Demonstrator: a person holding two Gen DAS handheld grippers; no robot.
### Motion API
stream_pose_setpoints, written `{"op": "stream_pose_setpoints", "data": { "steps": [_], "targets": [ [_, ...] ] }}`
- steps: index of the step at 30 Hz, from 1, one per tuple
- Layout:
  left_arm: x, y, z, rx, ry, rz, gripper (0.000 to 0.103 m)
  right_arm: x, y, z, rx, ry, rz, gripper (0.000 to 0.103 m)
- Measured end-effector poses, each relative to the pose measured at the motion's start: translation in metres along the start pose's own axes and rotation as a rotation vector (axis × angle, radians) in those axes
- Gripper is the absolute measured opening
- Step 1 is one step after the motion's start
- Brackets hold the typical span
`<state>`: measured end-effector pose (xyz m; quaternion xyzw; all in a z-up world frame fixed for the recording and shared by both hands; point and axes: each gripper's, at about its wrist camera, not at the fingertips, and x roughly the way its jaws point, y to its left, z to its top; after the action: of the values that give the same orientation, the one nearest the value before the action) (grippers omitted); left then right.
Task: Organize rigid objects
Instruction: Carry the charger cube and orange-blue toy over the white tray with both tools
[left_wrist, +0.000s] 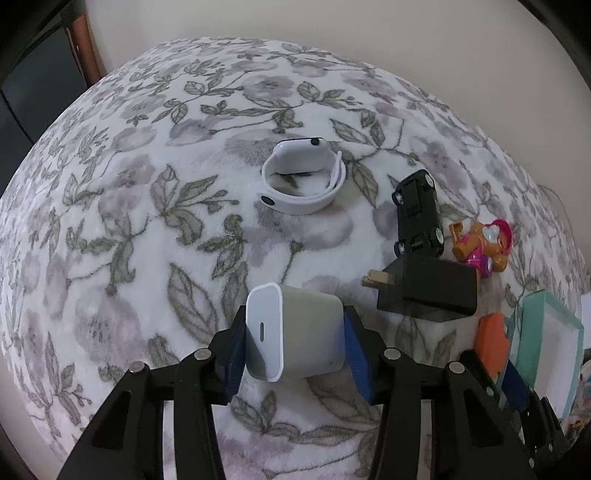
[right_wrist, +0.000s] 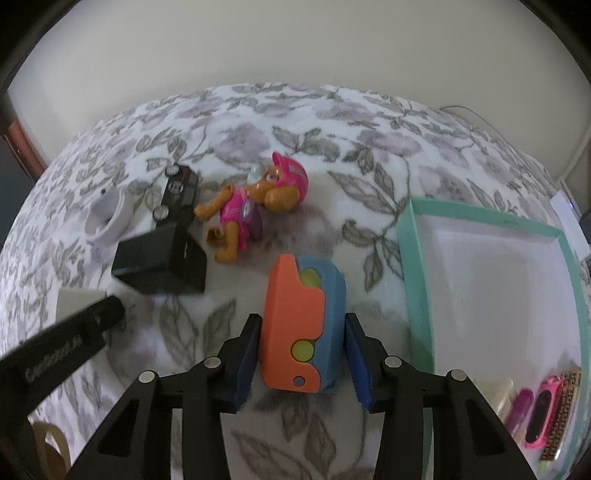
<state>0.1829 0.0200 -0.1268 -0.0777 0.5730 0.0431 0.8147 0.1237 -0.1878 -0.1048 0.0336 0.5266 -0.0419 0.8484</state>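
My left gripper (left_wrist: 295, 343) is shut on a white charger block (left_wrist: 295, 332), held just above the floral blanket. My right gripper (right_wrist: 303, 354) is shut on an orange and blue toy (right_wrist: 303, 328), which also shows in the left wrist view (left_wrist: 489, 343). On the blanket lie a white smartwatch (left_wrist: 303, 173), a black toy car (left_wrist: 419, 214), a black plug adapter (left_wrist: 428, 291) and an orange dog figure in pink (right_wrist: 255, 206). A teal-rimmed white tray (right_wrist: 410, 258) sits right of the right gripper.
The tray holds small items at its near right corner, among them a pink toy car (right_wrist: 541, 413). The left gripper's arm (right_wrist: 55, 354) crosses the right wrist view at lower left. A wall stands behind the bed. Dark furniture (left_wrist: 33, 92) is at far left.
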Motion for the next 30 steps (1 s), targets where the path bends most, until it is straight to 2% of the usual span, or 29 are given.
{"op": "stream_pose_setpoints", "data": {
  "steps": [11, 16, 22, 30],
  "targets": [
    [-0.012, 0.005, -0.017, -0.028, 0.078, 0.039, 0.05, -0.016, -0.001, -0.03, 0.011, 0.124, 0.005, 0.046],
    [-0.022, 0.011, -0.027, -0.056, 0.1, 0.027, 0.05, -0.025, -0.012, -0.044, 0.084, 0.171, 0.037, 0.046],
    [-0.043, 0.015, -0.042, -0.076, 0.074, 0.001, 0.05, -0.041, -0.031, -0.058, 0.166, 0.194, 0.073, 0.046],
    [-0.072, 0.017, -0.041, -0.095, -0.002, -0.022, 0.05, -0.078, -0.057, -0.066, 0.239, 0.143, 0.134, 0.046]
  ]
}}
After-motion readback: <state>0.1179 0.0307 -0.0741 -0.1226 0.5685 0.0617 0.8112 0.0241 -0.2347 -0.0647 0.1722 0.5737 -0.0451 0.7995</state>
